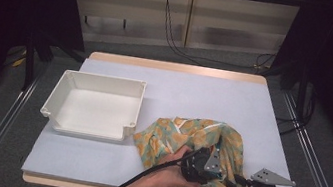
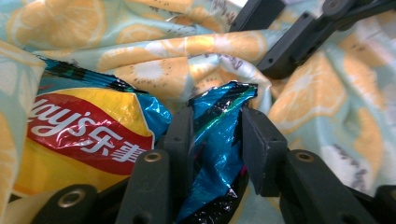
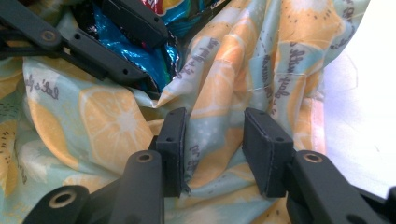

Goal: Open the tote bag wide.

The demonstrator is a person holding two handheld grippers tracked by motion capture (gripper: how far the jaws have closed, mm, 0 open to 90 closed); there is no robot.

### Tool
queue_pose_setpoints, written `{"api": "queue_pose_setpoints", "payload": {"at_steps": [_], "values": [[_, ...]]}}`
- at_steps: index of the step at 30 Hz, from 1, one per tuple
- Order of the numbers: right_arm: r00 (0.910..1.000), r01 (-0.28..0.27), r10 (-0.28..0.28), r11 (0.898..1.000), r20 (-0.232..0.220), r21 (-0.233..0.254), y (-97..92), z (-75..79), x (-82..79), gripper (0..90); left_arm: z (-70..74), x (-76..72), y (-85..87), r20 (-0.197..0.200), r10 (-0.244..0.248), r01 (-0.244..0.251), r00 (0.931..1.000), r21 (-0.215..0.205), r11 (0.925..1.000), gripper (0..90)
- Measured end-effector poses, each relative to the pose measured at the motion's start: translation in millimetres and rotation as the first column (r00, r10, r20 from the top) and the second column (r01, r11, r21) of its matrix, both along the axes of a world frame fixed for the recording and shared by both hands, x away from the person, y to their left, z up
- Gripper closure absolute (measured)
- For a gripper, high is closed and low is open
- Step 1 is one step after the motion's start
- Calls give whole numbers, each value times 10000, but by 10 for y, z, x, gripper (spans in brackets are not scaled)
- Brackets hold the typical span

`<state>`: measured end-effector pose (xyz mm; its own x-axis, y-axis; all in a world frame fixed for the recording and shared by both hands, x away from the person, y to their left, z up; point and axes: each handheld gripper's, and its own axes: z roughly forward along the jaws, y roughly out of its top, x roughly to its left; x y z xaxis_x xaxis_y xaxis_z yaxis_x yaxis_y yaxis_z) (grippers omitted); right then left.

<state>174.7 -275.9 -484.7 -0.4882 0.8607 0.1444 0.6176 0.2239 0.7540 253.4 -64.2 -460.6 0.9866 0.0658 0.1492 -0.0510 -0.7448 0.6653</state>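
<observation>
A lemon-print fabric bag (image 1: 173, 135) lies crumpled on the table's near right part. In the left gripper view a yellow and blue chip bag (image 2: 84, 135) lies inside the fabric bag (image 2: 303, 102). My left gripper (image 2: 217, 130) is shut on its blue foil corner, which fills the gap between the pads. From above, my left gripper (image 1: 206, 163) reaches into the cloth. My right gripper (image 1: 237, 181) sits just right of it. In its own view my right gripper (image 3: 215, 144) is closed on a bunched fold of the fabric bag (image 3: 107, 121). The blue foil (image 3: 135, 51) shows beyond it.
An empty white tray (image 1: 48, 105) stands on the left half of the white table cover (image 1: 205, 94). The table's near edge runs just under both hands. Dark curtains and metal rails flank the table.
</observation>
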Motion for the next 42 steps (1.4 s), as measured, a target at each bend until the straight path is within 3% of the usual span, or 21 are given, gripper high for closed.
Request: {"api": "queue_pose_setpoints", "payload": {"at_steps": [4, 6, 7, 8, 9, 10, 14, 18, 21, 23, 26, 27, 29, 30, 32, 36, 39, 42], "values": [[10000, 11, -11, 10000, -27, 36, 3, -1, 7, 600, -18, -31, -16, 127, -122, 121, 9998, 91, 9999, 612], [10000, 0, 0, 10000, -6, 17, 6, -3, 13, 600, -33, -68, -44, 613, -125, 100, 9980, 418, 9991, 611], [10000, 5, -6, 10000, 10, 27, 8, -4, 16, 600, -42, -81, -51, 639, -178, 147, 9978, 485, 9987, 612], [10000, 1, -1, 10000, -1, 34, 10, -4, 18, 600, -65, -99, -63, 588, -68, 51, 9982, 287, 9996, 612], [10000, 3, -3, 10000, -7, 35, 11, -4, 18, 600, -53, -101, -57, 914, -90, 42, 9958, 525, 9986, 629], [10000, 4, -4, 10000, -6, 38, 10, -4, 18, 600, -68, -103, -54, 934, -25, -13, 9956, 403, 9992, 686], [10000, -3, 3, 10000, 13, 41, 8, -5, 19, 601, -81, -69, -31, 603, 185, -201, 9980, 247, 9995, 877], [10000, -17, 17, 10000, 6, 75, 6, -6, 24, 603, -57, -40, 6, 191, 267, -266, 9995, -46, 9996, 900], [10000, 25, -25, 9999, 30, 165, 18, -1, 28, 610, 4, -12, 74, -493, 241, -276, 9985, -703, 9971, 900], [9999, -71, 70, 9999, 76, 150, 29, 5, 38, 626, 73, 3, 127, -672, 112, -180, 9977, -1017, 9947, 900], [9998, -116, 113, 9996, 141, 259, 42, 19, 56, 674, 213, 57, 230, -1286, 72, -317, 9917, -1895, 9814, 900], [9998, -107, 102, 9995, 163, 307, 43, 28, 62, 683, 257, 67, 266, -1491, 83, -419, 9888, -2233, 9739, 900], [9996, -106, 95, 9990, 253, 426, 43, 44, 78, 727, 341, 96, 323, -1622, 17, -445, 9868, -2607, 9644, 900], [9996, -83, 69, 9987, 281, 498, 43, 58, 83, 749, 390, 105, 359, -1600, 1, -451, 9871, -2774, 9597, 900], [9992, -177, 157, 9984, 369, 541, 43, 85, 99, 781, 480, 121, 432, -1698, -196, -400, 9853, -3406, 9394, 900], [9990, -274, 255, 9982, 358, 527, 74, 94, 110, 837, 619, 120, 520, -1760, -406, -334, 9836, -3982, 9167, 900], [9991, -282, 268, 9986, 316, 445, 83, 97, 128, 870, 770, 120, 612, -1887, -610, -344, 9801, -4645, 8849, 900], [9993, -234, 221, 9987, 305, 443, 69, 95, 144, 870, 888, 108, 679, -1617, -667, -217, 9846, -4913, 8707, 900]]}}
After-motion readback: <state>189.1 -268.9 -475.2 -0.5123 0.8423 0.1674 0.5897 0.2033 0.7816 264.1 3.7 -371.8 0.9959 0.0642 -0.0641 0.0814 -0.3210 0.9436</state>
